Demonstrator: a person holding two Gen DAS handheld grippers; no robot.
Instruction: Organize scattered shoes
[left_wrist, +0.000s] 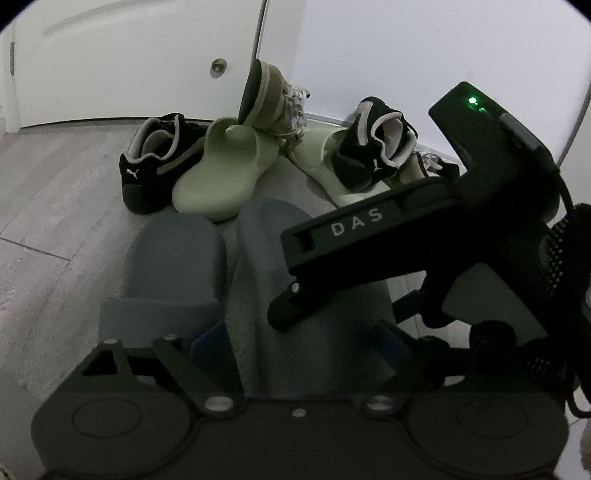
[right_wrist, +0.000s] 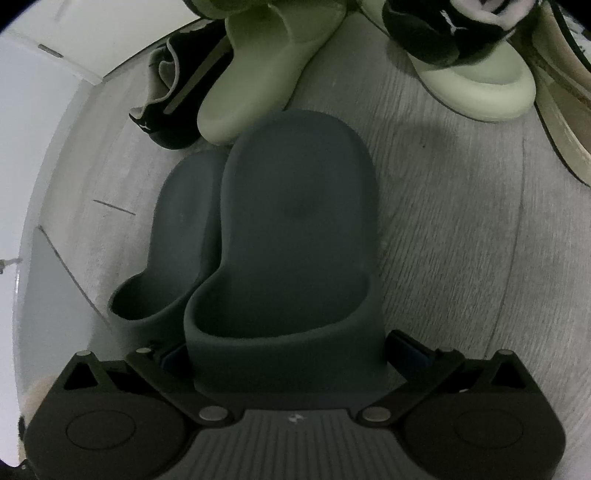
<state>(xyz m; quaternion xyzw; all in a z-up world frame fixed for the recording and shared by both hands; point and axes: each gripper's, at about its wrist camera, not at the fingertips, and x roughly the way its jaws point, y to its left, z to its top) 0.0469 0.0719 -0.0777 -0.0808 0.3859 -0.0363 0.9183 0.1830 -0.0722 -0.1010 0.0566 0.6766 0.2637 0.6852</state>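
Both claws sit low over a grey wood-look floor (right_wrist: 461, 229), each camera looking forward along its fingers. My right claw (right_wrist: 291, 350) is clamped on the heel end of a dark grey slide (right_wrist: 295, 221), its blue pads pressing that slide's two sides. The slide's long axis runs straight away from the claw, toe pointing toward the pile ahead. A second grey slide (right_wrist: 188, 229) lies just beside it on the left, parallel and touching, toe the same way. My left claw (left_wrist: 299, 347) stands wide around the same pair; from its camera I cannot tell whether its pads touch a slide, so I judge it as letting go, not gripping. The right claw's black body (left_wrist: 406, 236) crosses that view from the right. Beyond the grey toes lie the unsorted shoes: a pale green slide (left_wrist: 221, 173) touching a black sneaker (left_wrist: 155, 162), another green slide (left_wrist: 325, 162) with a second black sneaker (left_wrist: 376, 144) on it, and a tan sneaker (left_wrist: 266, 96) tipped up near the white door (left_wrist: 129, 55). My left hand looks nearer that left-hand green slide.
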